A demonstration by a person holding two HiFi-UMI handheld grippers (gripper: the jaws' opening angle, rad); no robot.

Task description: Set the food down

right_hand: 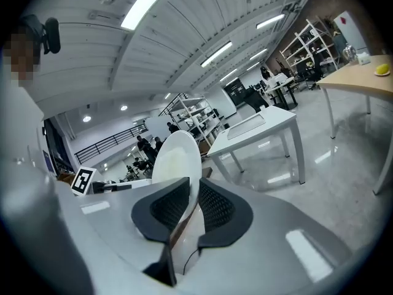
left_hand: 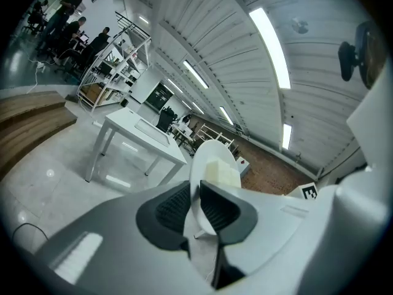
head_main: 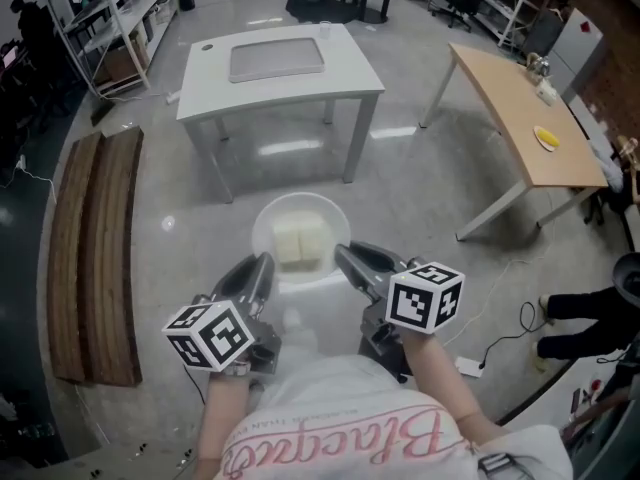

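White and smooth, the round plate (head_main: 262, 230) hangs above the glossy grey floor (head_main: 160, 230), carried between the two tools. The left tool (head_main: 262, 268) pinches the plate's near-left rim and the right tool (head_main: 345, 258) pinches its near-right rim. In each gripper view the thin edge of the plate stands clamped between two dark, ribbed pads that press on both of its faces.

The food (head_main: 302, 243) sits in the middle of the plate, just ahead of both tools' tips and between them. It is two pale, cream-coloured blocks with squared edges, lying side by side and touching. In the left gripper view the blocks show as a stepped, cube-like lump on the plate's face beyond the jaws.

Each tool has a grey moulded shell and carries a cube with black-and-white square markers.

Ahead of the plate and well apart from it stands a white worktop (head_main: 350, 76) on four legs. It bears a flat grey rectangular tray (head_main: 277, 58). The plate is short of this worktop, over the floor. To the right, a wooden worktop (head_main: 510, 93) on white legs holds a small yellow thing (head_main: 546, 138). To the left, long brown wooden planks (head_main: 95, 248) lie on the floor.
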